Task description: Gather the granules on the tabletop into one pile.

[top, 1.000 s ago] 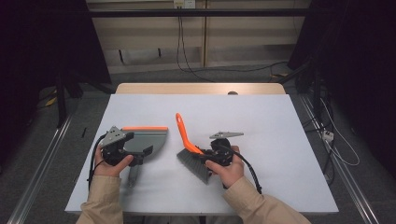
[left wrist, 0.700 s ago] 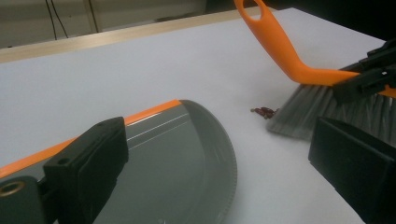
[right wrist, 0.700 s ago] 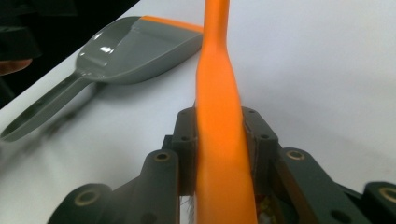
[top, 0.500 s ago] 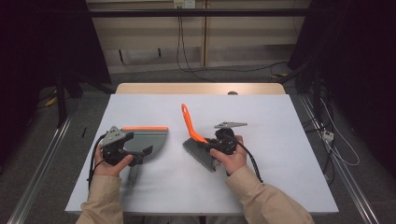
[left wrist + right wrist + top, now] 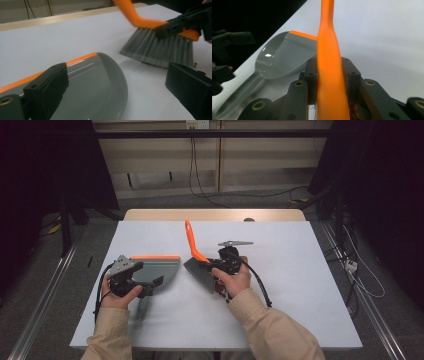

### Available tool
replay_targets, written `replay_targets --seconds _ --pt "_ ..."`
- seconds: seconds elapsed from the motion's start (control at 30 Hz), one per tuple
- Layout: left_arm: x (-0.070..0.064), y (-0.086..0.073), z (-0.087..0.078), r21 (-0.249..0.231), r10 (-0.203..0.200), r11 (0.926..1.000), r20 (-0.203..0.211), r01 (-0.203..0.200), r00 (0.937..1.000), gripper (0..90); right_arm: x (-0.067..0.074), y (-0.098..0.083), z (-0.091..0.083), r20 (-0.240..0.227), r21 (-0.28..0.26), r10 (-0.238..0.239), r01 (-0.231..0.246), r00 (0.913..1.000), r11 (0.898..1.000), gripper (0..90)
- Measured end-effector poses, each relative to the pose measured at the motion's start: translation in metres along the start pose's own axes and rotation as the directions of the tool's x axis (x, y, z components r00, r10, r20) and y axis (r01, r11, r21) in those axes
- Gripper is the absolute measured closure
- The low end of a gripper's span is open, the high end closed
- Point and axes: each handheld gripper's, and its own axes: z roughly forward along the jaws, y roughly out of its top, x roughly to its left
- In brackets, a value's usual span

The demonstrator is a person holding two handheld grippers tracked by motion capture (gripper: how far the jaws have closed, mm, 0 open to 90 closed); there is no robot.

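The fingers of the right gripper (image 5: 215, 266) pinch the orange back of the brush (image 5: 197, 262), one finger on each side, as the right gripper view shows (image 5: 329, 82). The brush handle rises from the grip and points away from the person, leaning a little to the left in the high view; its long axis goes from the bristles up to the far end of the handle. The bristles (image 5: 160, 51) are grey and fan out downward, and their tips are at the white surface (image 5: 300, 280). In the left gripper view the bristles look a little blurred.

The fingers of the left gripper (image 5: 150, 287) stand spread, one (image 5: 47, 87) over the dustpan (image 5: 155, 270) and the other beside its rim, over the surface. Whether they touch it cannot be told. The dustpan lies flat, left of the brush and near it. It is grey with an orange edge on the far side, and its handle points toward the person.
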Motion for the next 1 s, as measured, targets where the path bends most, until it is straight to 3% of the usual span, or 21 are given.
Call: replay_targets --seconds 0.1,0.2,0.23,0.4,0.67,0.9,1.0 --pt "0.001 0.000 0.000 -0.006 -0.005 1.0000 0.000 0.005 1.0000 4.6 -0.001 -0.001 0.018 0.015 0.029 0.026 -0.027 0.9995 0.999 70.9" --pt "0.002 0.000 -0.002 -0.006 -0.006 1.0000 -0.002 0.006 1.0000 4.6 -0.007 -0.004 0.023 0.056 0.043 0.035 -0.037 0.9978 0.998 70.7" --pt "0.002 0.000 -0.002 -0.009 -0.007 0.9999 -0.002 0.007 1.0000 4.6 -0.010 -0.004 0.021 0.052 0.048 0.061 -0.063 0.9968 0.997 70.7" --pt "0.002 0.000 -0.002 -0.009 -0.004 1.0000 -0.004 0.004 1.0000 4.6 -0.019 -0.007 0.004 0.108 0.056 0.050 -0.056 0.9929 0.997 70.4" --pt "0.000 0.000 -0.001 -0.009 -0.001 1.0000 -0.005 0.001 1.0000 4.6 -0.029 -0.018 -0.018 0.122 0.024 0.082 -0.085 0.9892 0.996 70.4" --pt "0.000 0.000 0.000 -0.004 0.000 1.0000 -0.001 0.000 1.0000 4.6 -0.025 -0.013 -0.023 0.020 -0.009 0.107 -0.107 0.9940 0.994 70.8" --pt "0.001 0.000 0.000 -0.003 -0.001 1.0000 -0.002 0.001 1.0000 4.6 -0.019 -0.004 -0.027 0.005 -0.023 0.067 -0.067 0.9977 0.997 70.8"
